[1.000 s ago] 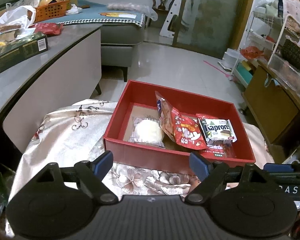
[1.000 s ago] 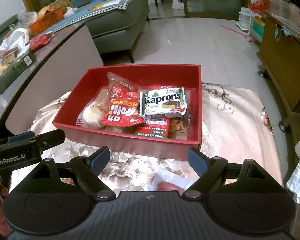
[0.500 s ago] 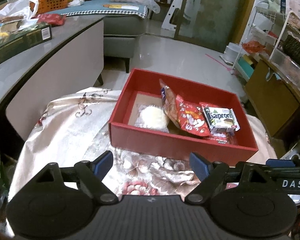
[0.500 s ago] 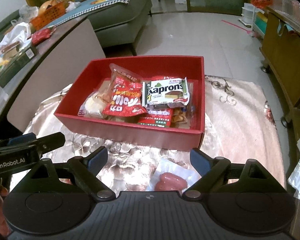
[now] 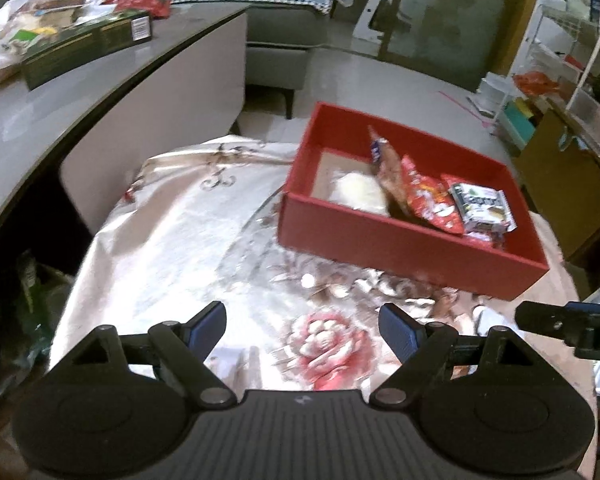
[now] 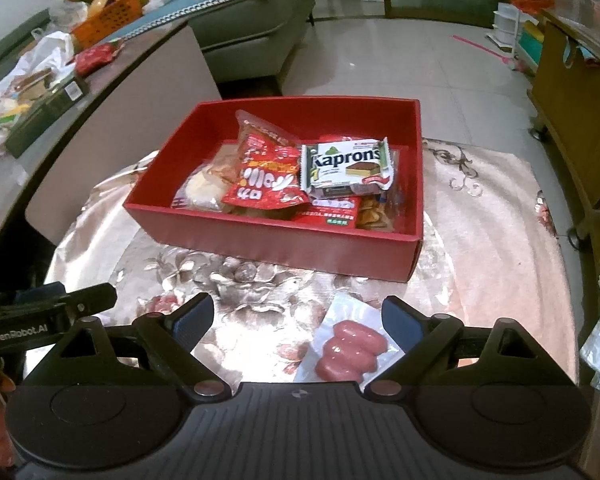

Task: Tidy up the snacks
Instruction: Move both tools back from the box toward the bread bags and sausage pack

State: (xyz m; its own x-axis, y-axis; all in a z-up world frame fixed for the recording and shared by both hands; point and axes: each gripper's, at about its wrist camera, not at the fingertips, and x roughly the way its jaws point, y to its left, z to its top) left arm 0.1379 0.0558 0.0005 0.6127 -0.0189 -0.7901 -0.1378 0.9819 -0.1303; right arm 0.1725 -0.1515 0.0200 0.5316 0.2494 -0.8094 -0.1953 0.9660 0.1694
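The right tool [image 6: 298, 318] is opening, a sausage pack [image 6: 350, 348] lying loose just inside its right finger. The left tool [image 5: 302, 326] stands apart, empty; the red box [image 6: 284, 240] sits ahead.

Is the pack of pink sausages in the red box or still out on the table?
Out. The sausage pack lies flat on the flowered tablecloth, in front of the red box, between the right gripper's opening jaws, untouched.

Black tongs [image 6: 298, 318] with blue pads [image 6: 194, 316], ribbed housing, "GenRobot.AI" lettering.
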